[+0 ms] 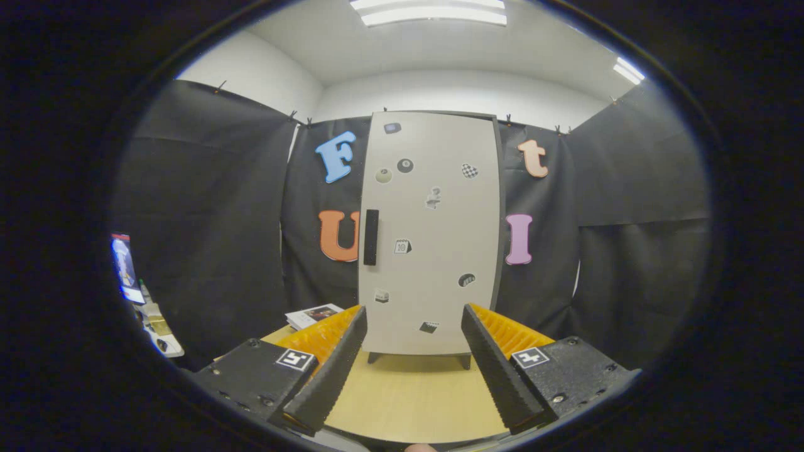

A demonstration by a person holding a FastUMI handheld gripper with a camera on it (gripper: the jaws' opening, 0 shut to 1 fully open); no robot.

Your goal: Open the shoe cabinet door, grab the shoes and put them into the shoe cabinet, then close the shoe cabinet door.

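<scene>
A tall pale shoe cabinet (433,251) stands upright on short legs at the far side of a light wooden table (408,389). Its door is shut, dotted with small stickers, and carries a black vertical handle (371,237) near its left edge. My gripper (414,317) is open, with its two fingers spread wide and nothing between them. The cabinet's lower part lies straight beyond the fingers, some way off. The handle sits above and slightly left of the left fingertip (359,314).
Black cloth walls close the booth behind and on both sides. A flat booklet (314,315) lies on the table left of the cabinet, behind the left finger. A lit screen and small items (135,282) stand far left.
</scene>
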